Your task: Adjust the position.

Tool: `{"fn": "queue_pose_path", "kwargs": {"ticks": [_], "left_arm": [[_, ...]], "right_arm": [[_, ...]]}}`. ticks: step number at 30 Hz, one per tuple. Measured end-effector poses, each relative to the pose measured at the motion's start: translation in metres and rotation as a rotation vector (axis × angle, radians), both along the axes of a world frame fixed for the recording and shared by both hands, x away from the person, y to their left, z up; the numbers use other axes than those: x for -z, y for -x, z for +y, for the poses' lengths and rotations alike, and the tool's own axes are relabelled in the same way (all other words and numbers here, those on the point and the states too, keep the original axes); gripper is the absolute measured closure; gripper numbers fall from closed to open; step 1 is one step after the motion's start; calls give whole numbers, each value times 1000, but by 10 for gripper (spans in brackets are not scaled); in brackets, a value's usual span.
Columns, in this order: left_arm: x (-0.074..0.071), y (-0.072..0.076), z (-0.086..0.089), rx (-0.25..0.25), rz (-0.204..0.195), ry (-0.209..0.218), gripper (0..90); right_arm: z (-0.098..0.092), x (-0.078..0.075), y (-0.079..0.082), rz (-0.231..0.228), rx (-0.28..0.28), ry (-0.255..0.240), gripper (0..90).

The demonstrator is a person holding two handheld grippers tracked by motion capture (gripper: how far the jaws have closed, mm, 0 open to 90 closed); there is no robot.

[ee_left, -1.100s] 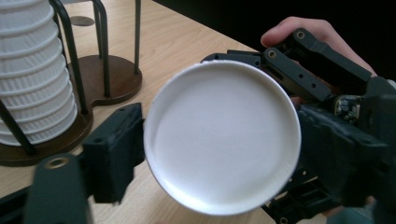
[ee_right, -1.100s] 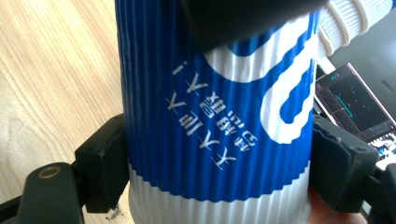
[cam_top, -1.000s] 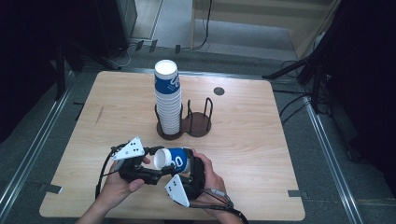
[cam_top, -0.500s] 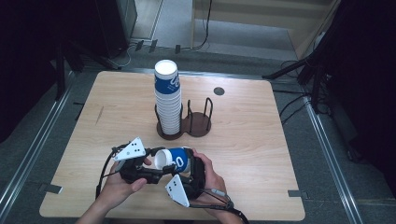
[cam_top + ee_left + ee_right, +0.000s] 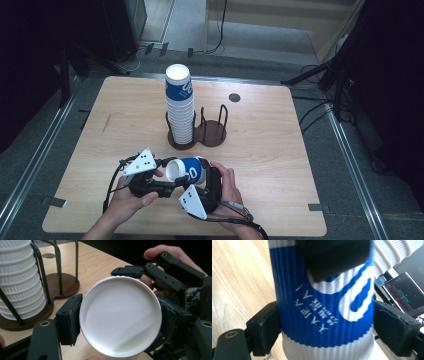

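A blue and white ribbed paper cup lies on its side in the air between both grippers, over the table's front. My left gripper has just closed on its narrow end; in the left gripper view the cup's white round end sits between the two pads. My right gripper straddles the cup's body, and its jaws have just been opening. Its pads stand right beside the cup's wall without squeezing it. The left gripper's black pad shows on the cup's far end.
A tall stack of upturned cups stands in one ring of a dark two-ring holder at the table's middle; the other ring holds nothing. A small black hole marks the wooden table behind. Dark floor surrounds the table.
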State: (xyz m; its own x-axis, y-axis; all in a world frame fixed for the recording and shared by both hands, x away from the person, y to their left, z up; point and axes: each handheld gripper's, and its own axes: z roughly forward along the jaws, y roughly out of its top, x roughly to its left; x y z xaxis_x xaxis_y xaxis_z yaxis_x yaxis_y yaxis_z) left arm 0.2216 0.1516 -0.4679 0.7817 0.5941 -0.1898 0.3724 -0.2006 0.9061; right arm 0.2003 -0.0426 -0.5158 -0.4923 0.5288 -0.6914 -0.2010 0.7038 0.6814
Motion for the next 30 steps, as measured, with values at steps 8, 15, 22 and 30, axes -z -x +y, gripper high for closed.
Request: {"fn": "queue_pose_path", "kwargs": {"ticks": [8,15,22,30], "left_arm": [[-1,0,3,-50,-43,-18,293],[-3,0,8,-81,-69,-2,294],[-5,-1,16,-131,-76,32,294],[-7,-2,21,-150,-78,101,293]], "right_arm": [[-5,-10,1,36,-13,-69,71],[-11,-15,0,52,-14,-107,71],[-20,-26,-3,73,-7,-189,71],[-31,-37,-5,113,-3,-301,12]]}}
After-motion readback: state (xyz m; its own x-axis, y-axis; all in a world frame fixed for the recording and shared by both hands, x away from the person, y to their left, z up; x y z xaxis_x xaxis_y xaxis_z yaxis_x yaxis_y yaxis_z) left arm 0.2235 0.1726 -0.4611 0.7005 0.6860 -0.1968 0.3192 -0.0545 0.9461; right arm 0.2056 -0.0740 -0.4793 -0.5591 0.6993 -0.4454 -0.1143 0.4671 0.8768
